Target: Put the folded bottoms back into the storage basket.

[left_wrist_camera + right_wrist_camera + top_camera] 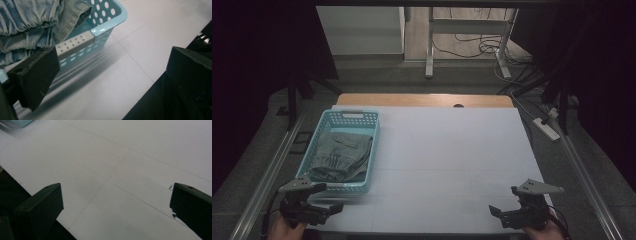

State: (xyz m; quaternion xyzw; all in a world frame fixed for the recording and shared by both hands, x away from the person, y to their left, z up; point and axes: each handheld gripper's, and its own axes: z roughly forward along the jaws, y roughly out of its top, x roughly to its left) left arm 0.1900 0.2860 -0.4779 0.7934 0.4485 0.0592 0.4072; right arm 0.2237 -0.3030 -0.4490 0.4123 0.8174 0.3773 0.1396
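A white worktop (452, 160) fills the middle of the high view, with a teal basket (343, 118) holding folded clothes (339, 155) at its left side.

Denim clothes (339, 156) fill the blue basket (374, 150).
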